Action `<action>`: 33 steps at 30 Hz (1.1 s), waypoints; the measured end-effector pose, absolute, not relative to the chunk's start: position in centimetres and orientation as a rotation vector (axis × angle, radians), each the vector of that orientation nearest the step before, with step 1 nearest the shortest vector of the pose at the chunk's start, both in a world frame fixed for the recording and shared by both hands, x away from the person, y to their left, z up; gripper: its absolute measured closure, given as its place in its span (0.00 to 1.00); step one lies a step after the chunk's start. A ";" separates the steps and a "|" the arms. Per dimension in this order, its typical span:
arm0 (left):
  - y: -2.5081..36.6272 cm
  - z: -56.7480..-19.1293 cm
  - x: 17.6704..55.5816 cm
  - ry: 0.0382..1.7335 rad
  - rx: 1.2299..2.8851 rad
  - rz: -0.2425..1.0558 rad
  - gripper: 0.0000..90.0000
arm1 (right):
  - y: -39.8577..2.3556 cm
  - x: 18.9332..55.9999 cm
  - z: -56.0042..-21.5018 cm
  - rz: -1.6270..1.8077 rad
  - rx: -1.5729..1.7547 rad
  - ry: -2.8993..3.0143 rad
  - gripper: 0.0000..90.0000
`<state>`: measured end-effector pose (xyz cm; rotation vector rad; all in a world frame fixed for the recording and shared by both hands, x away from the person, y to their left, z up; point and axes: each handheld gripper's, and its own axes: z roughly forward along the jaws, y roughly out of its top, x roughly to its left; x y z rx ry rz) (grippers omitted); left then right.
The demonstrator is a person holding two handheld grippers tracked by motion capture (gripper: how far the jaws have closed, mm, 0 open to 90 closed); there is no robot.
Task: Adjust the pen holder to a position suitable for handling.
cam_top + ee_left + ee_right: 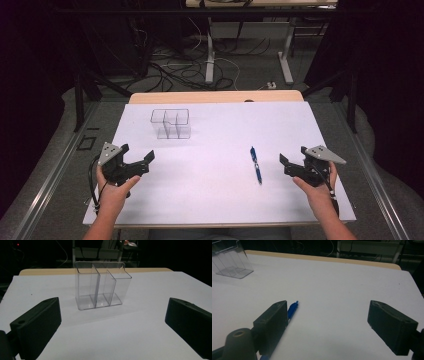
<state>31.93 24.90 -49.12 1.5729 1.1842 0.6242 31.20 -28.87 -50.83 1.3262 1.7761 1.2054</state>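
We hold the left tongs near the left edge of the white surface, jaws spread wide with nothing between them. In the left gripper view these jaws frame the clear organiser, which stands upright toward the far left of the surface, well apart from the tongs; its compartments are divided by transparent walls. We hold the right tongs near the right edge, jaws likewise standing apart and gripping nothing. The blue pen lies flat on the surface just left of the right tongs, not touching them. In the right gripper view the pen shows beside one jaw, outside the gap.
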 end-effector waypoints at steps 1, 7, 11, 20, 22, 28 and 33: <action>24.8 -49.1 32.0 1.183 1.570 0.621 0.01 | -28.9 31.2 -50.9 1.206 1.330 1.778 0.18; 24.4 -49.1 32.2 1.185 1.579 0.620 0.01 | -28.8 30.9 -50.9 1.191 1.319 1.779 0.18; 24.3 -49.1 32.2 1.193 1.570 0.621 0.01 | -28.7 30.8 -50.9 1.195 1.318 1.770 0.20; 24.1 -48.9 32.5 1.218 1.536 0.614 0.01 | -28.7 30.6 -50.8 1.179 1.312 1.786 0.26; 24.1 -49.0 32.6 1.222 1.544 0.615 0.02 | -28.7 30.6 -50.9 1.178 1.316 1.780 0.28; 24.0 -49.0 33.0 1.250 1.531 0.637 0.09 | -28.7 30.6 -50.9 1.168 1.325 1.800 0.31; 24.3 -48.8 33.6 1.288 1.501 0.641 0.18 | -28.6 30.6 -51.0 1.182 1.333 1.798 0.32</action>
